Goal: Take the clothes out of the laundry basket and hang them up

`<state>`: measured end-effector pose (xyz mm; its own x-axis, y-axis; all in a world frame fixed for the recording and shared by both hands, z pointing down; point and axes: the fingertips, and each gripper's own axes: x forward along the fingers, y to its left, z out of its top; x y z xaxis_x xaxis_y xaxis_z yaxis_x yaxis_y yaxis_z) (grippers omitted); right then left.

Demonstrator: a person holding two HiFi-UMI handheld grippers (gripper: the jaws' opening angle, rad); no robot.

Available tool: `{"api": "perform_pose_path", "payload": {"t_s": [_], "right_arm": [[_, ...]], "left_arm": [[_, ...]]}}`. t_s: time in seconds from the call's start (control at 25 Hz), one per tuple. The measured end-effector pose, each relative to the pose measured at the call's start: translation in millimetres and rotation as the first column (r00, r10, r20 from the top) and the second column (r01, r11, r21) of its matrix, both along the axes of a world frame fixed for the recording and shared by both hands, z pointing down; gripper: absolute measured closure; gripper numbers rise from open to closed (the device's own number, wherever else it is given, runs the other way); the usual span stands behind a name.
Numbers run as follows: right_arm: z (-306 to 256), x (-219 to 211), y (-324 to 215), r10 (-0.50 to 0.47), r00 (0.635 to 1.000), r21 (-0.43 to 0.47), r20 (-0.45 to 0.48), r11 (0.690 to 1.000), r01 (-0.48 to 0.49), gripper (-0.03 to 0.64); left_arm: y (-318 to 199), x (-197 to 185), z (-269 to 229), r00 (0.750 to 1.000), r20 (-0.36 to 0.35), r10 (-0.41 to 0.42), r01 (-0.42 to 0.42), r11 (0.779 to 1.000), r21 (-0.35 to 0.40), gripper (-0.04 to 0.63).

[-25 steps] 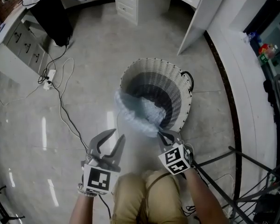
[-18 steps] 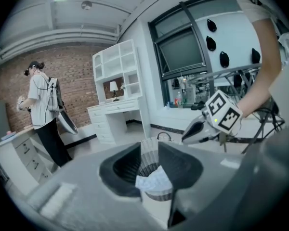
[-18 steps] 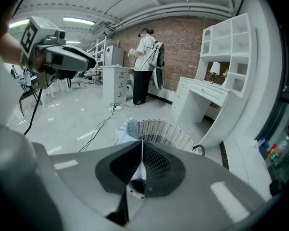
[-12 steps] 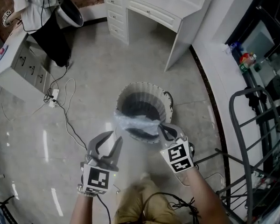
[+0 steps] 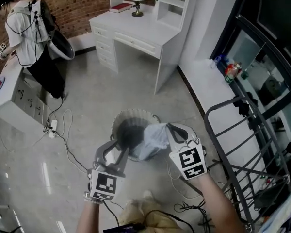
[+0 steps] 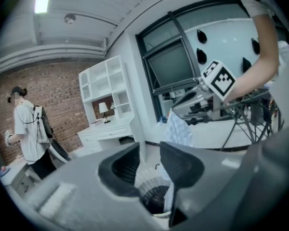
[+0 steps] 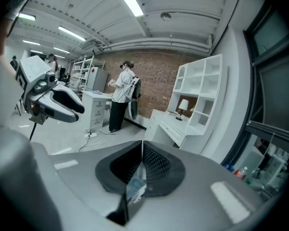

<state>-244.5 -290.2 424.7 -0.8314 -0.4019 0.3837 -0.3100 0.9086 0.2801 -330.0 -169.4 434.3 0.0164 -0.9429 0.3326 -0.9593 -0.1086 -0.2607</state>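
A pale blue garment (image 5: 150, 141) hangs over the white wicker laundry basket (image 5: 117, 123) on the floor, clear of its rim. My right gripper (image 5: 170, 129) is shut on the garment's top edge; a sliver of the cloth (image 7: 135, 186) shows between the closed jaws of my right gripper (image 7: 140, 165). My left gripper (image 5: 120, 148) is just left of the garment, and its jaws have just been opening with nothing between them. In the left gripper view my left gripper (image 6: 148, 165) frames the basket (image 6: 151, 192), and the garment (image 6: 178, 131) dangles from the right gripper beyond.
A dark metal drying rack (image 5: 242, 144) stands to the right by the window. A white desk with shelves (image 5: 136, 30) lies ahead. A person (image 5: 26, 18) stands at the far left beside a cabinet (image 5: 14, 101). Cables (image 5: 63, 130) trail on the floor.
Both grippers have risen. The garment has been lifted out of the basket and now hangs above it. The head view has tilted up, showing more of the room.
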Motion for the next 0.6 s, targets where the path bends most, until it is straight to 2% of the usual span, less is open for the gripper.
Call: {"api": "perform_pose_path", "payload": {"t_s": [0.16, 0.32, 0.44, 0.6], "right_arm": [[-56, 34, -5, 0.075, 0.996, 0.077, 0.048, 0.994, -0.079, 0.607], [-111, 71, -3, 0.159, 0.982, 0.158, 0.105, 0.972, -0.174, 0.607], [-152, 99, 3, 0.219, 0.964, 0.215, 0.152, 0.944, -0.248, 0.607], [-202, 135, 21, 0.313, 0.924, 0.265, 0.221, 0.892, -0.366, 0.607]], "left_arm": [[-15, 32, -13, 0.993, 0.018, 0.121, -0.121, 0.993, 0.004, 0.463], [-31, 63, -20, 0.967, 0.045, 0.253, -0.253, 0.967, 0.004, 0.457], [-41, 90, -26, 0.937, 0.065, 0.344, -0.346, 0.938, 0.010, 0.456], [-47, 134, -29, 0.876, 0.080, 0.475, -0.477, 0.879, 0.007, 0.449]]}}
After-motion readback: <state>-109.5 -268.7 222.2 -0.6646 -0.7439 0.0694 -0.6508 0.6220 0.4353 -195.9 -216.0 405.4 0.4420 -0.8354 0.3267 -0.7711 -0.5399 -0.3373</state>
